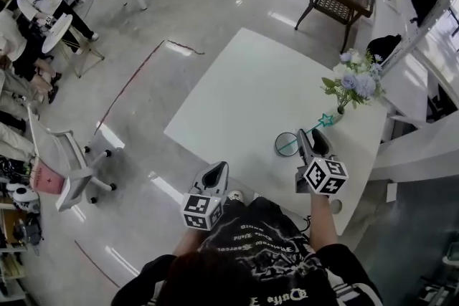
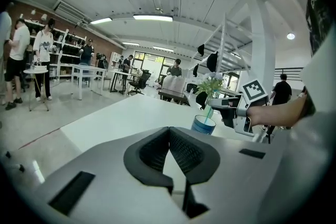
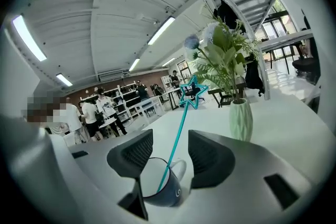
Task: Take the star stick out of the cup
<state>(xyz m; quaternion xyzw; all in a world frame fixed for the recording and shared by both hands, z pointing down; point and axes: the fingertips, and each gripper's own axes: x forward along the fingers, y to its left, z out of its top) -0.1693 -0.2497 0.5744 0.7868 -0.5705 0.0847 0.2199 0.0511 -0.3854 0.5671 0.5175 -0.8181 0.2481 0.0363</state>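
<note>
Right gripper view puts the star stick [image 3: 178, 131] between the right gripper's [image 3: 170, 137] jaws, which stand wide apart with neither pad touching it. The stick leans out of the dark cup [image 3: 168, 189], its star above and beyond the cup. The cup's base is cut off behind the gripper's body, and the stick's foot is hidden inside the cup. The pale green vase [image 3: 240, 119] of flowers stands beyond the cup to its right, apart from it.

From the head view the right gripper [image 1: 313, 143] overlaps the cup's [image 1: 287, 144] right rim, so whether it touches the cup cannot be told. The white table [image 1: 244, 97] is bare left of and beyond the cup. Its near edge lies close behind the cup, partly hidden by the person's body.

The left gripper [image 1: 215, 172] hangs well left of the cup, at the table's near edge. In the left gripper view its pads [image 2: 181, 147] meet at the tips with nothing between them. There the stick is hard to make out above the cup [image 2: 202, 125].
</note>
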